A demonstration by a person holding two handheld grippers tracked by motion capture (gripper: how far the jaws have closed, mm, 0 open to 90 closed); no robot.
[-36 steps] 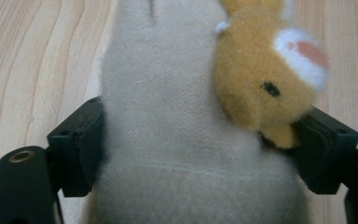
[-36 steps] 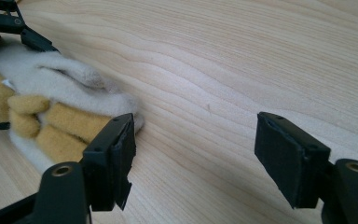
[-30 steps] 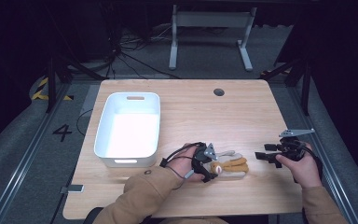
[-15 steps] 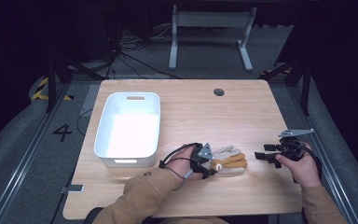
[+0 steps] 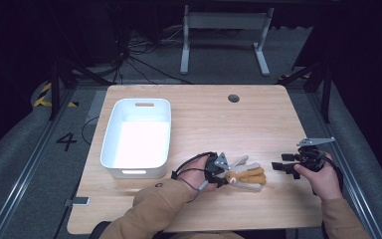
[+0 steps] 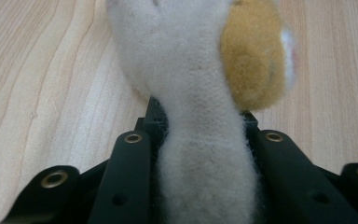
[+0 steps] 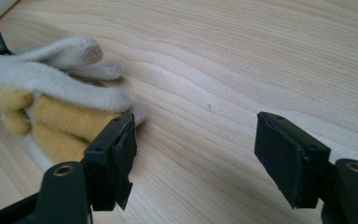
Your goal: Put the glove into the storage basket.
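Two grippers are working near the table's (image 5: 204, 119) front edge, and we are seeing them from above and from their own cameras. We are watching the left gripper (image 5: 222, 173) close its jaws on the toy (image 5: 246, 175), a cream and tan plush lying flat on the wood just right of the bin (image 5: 110, 144). In the left gripper view, the jaws have just been closing and are now pressing the toy's cream limb (image 6: 200, 154) from both sides, with its tan part (image 6: 254, 60) sticking out beyond them. We are finding the right gripper (image 5: 284, 167) just beyond the toy's far end, jaws standing wide apart over bare wood; in its own view the toy (image 7: 51, 100) is lying just behind its left jaw.
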